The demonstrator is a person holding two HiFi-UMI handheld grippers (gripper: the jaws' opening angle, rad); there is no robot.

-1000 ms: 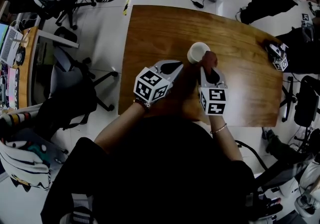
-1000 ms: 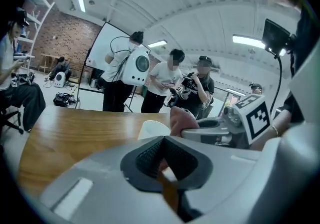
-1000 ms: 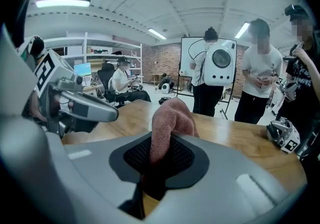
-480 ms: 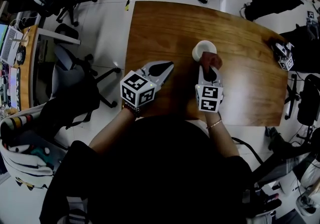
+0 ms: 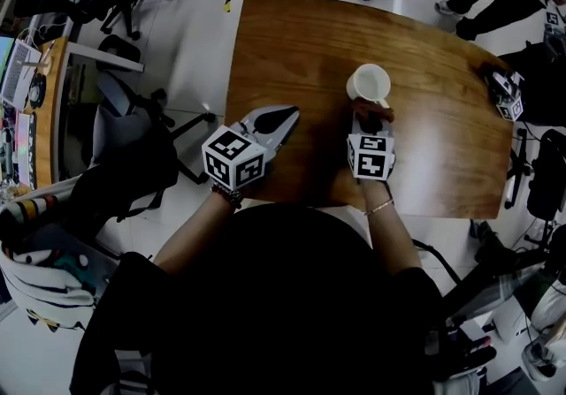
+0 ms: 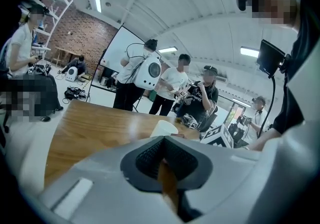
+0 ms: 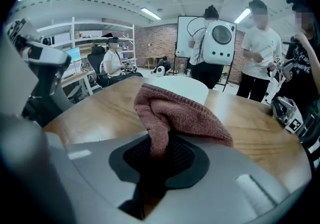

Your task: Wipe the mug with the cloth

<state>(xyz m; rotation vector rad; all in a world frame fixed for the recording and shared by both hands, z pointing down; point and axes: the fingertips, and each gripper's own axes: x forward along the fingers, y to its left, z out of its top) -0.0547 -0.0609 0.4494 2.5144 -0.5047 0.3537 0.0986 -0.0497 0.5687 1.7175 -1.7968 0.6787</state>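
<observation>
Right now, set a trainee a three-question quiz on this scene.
1. True or false: the left gripper is clamped on the white ceramic mug.
2. Pick one. The mug is: A) upright on the brown wooden table, just beyond the right gripper; B) lying on its side; C) on the floor.
3. Fill in: the right gripper's fingers are shut on the ____.

Key
1. False: its fingers are shut on nothing, well apart from the mug.
2. A
3. dusty-red terry cloth
</observation>
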